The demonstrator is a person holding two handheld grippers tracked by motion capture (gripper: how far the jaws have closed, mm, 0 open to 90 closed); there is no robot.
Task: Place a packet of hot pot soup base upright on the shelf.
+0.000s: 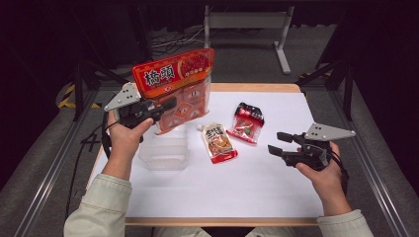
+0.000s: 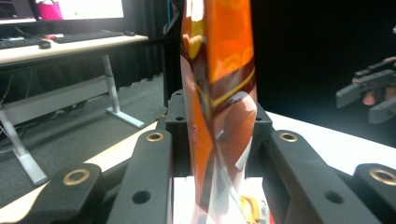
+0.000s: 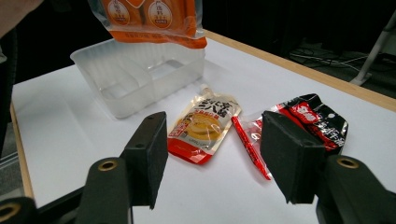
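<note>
My left gripper (image 1: pixel 168 104) is shut on a large orange-red snack bag (image 1: pixel 180 86), holding it upright in the air above the clear plastic tray (image 1: pixel 165 153). In the left gripper view the bag (image 2: pixel 219 107) stands edge-on between the two black jaws. The bag's lower edge (image 3: pixel 154 21) hangs over the tray (image 3: pixel 135 79) in the right gripper view. My right gripper (image 1: pixel 276 143) hovers open and empty at the table's right, and in its own view it (image 3: pixel 212 149) points toward a spouted sauce pouch (image 3: pixel 203 126) and a red-and-black packet (image 3: pixel 303 121).
The sauce pouch (image 1: pixel 219 143) and the red-and-black packet (image 1: pixel 247 123) lie on the white table top (image 1: pixel 247 192), right of the tray. A wooden edge (image 1: pixel 257 88) borders the far side. Beyond it stands a desk frame (image 1: pixel 247 22) on the floor.
</note>
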